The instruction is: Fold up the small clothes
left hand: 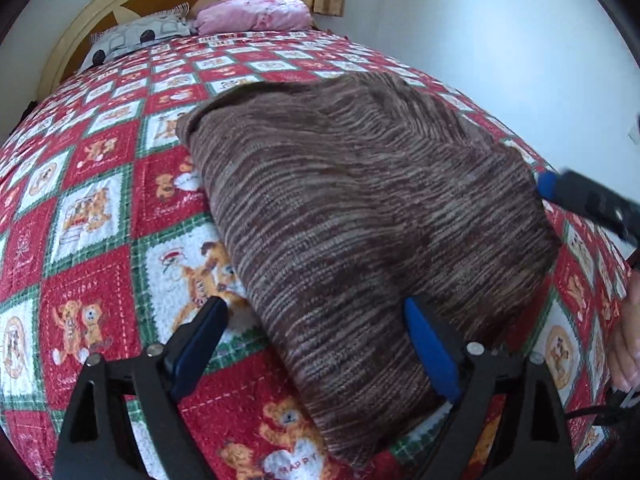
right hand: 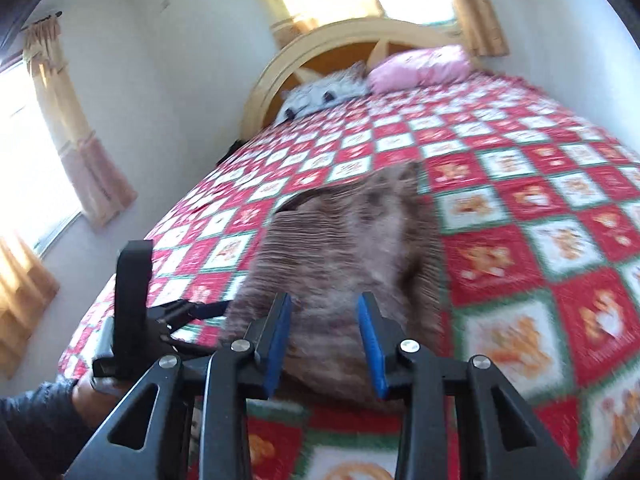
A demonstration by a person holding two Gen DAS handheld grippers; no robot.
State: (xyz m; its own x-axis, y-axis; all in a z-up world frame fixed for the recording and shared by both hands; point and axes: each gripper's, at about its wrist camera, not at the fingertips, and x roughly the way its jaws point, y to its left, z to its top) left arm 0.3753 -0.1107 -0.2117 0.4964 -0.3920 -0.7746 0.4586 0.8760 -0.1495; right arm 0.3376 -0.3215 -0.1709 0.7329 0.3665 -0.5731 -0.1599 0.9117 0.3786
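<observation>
A brown striped knit garment (left hand: 360,208) lies folded on the red, white and green teddy-bear quilt (left hand: 100,216). My left gripper (left hand: 316,308) stands wide open just above it. Its right finger is over the garment's near end and its left finger over bare quilt, so the garment's left edge runs between them unpinched. In the blurred right wrist view my right gripper (right hand: 325,300) hovers partly open above the near end of the garment (right hand: 352,240), its blue pads not pressing on the cloth. One blue-tipped finger (left hand: 550,188) of it shows at the garment's right edge.
At the head of the bed a grey patterned pillow (left hand: 136,38) and a pink pillow (left hand: 256,16) lean on a rounded wooden headboard (left hand: 80,28). A white wall (left hand: 500,40) runs along the bed's right side. Curtained windows (right hand: 48,140) stand left. A person's hand (left hand: 628,340) is at the right edge.
</observation>
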